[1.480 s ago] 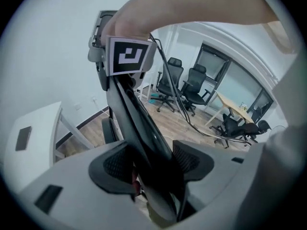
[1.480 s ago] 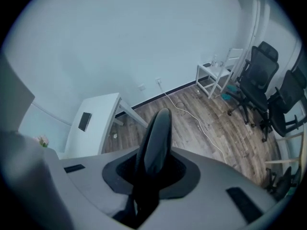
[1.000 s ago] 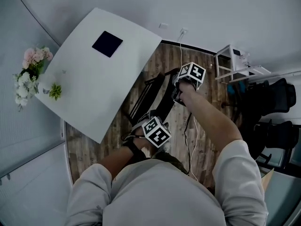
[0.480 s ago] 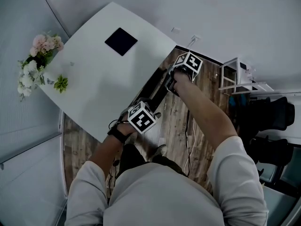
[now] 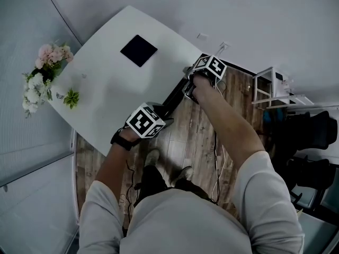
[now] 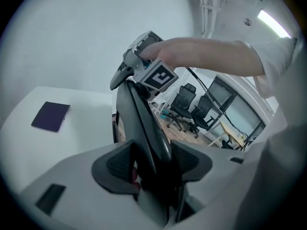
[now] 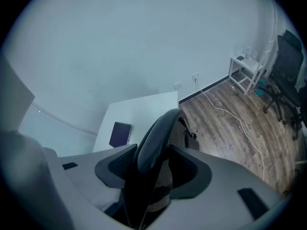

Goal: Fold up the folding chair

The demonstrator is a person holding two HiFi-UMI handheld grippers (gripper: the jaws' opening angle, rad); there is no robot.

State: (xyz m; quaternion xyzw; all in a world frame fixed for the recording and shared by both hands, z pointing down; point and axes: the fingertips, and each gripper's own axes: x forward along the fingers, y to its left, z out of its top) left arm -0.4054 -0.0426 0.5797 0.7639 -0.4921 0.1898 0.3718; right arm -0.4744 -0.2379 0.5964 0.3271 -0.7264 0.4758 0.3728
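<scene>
Though folded — chair [image 5: 174, 95] by table [image 5: 106, 97] edge

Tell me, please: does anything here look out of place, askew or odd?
Only one thing: a white cable trails loose from the wall socket across the wooden floor, close to the person's shoe, where it could catch a foot. The folding chair and the white table look in order.
</scene>
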